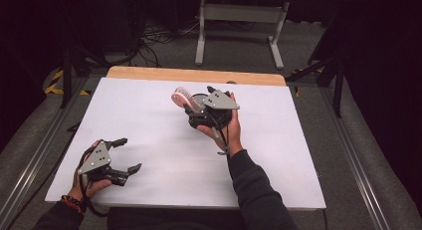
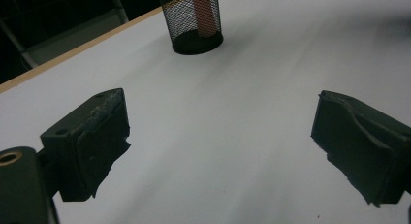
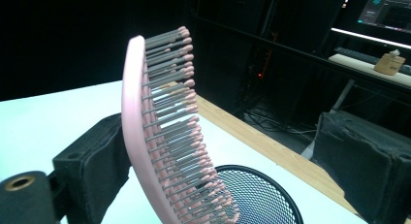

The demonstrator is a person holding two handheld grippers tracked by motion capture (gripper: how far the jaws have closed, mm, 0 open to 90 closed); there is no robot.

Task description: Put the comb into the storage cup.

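**Dropping the Pink Brush Into the Mesh Cup**

Standing up between the right gripper's [image 1: 201, 106] fingers is a pink hairbrush [image 3: 165, 136]. Its long side points up and down, and its handle end goes down into the black mesh cup [image 3: 261, 197]. The cup sits on the white bench [image 1: 164, 150], near the far wooden edge, and the right gripper is right over it.

The right gripper's fingers are spread wide. One black finger [image 3: 94, 161] is next to the back of the brush, maybe touching it; I cannot tell for sure. The other finger [image 3: 368, 161] is far off on the bristle side, with a big gap. So the fingers are not squeezing the brush. It looks like the brush is let go and is leaning in the cup by itself.

The left gripper [image 1: 124, 155] is well away from the cup, near the front left corner of the bench. Its fingers are spread wide too and hold nothing. From its own camera the cup [image 2: 194, 20] is far ahead, with something pink inside.

The right hand [image 1: 229, 125] is much nearer to the cup. I think the next move is to lift that gripper straight up, so the fingers do not bump the brush and tip the cup.
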